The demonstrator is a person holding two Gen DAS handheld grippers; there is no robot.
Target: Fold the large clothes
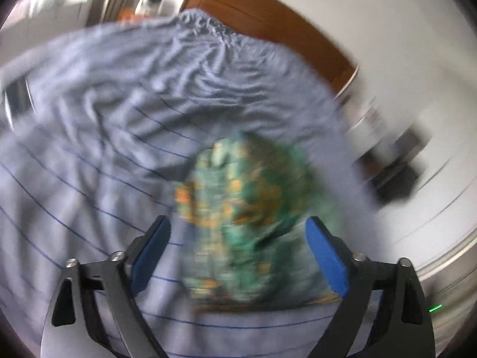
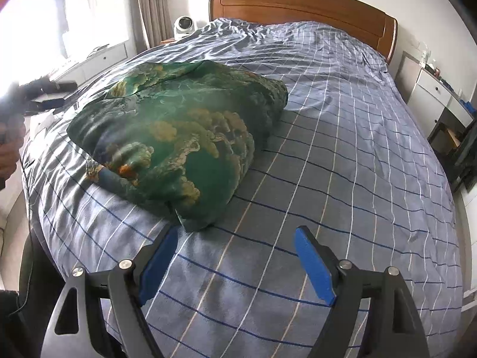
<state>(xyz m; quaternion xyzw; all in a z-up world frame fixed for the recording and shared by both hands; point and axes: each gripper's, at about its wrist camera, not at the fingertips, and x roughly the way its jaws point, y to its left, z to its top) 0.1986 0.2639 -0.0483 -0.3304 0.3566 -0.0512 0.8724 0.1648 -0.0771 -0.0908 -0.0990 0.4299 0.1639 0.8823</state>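
Folded green garment [image 2: 179, 137] with an orange-gold cloud-like print lies on the left half of the bed. Fabric looks smooth and slightly shiny, bundled into a thick, puffy, roughly rectangular pack with rounded edges and soft creases. Its long axis runs diagonally, near-centre to far-left in the right wrist view; one folded corner points at the near edge, just beyond the right claw [image 2: 235, 238].

Bedding is a grey-blue quilt cover [image 2: 342, 137] with a grid of white and dark blue lines, matte cotton look, wrinkled toward the brown wooden headboard [image 2: 298, 3]. No readable writing or labels anywhere.

Right claw: blue pads spread wide, nothing between them, hanging over bare quilt near the bundle's corner.

Left claw [image 1: 238, 232]: blue pads also wide apart, nothing gripped; the bundle [image 1: 247, 205] sits just beyond the tips. That view is heavily motion-blurred, print detail unreadable.

Small white round fan [image 2: 184, 26] sits far left beside the headboard.
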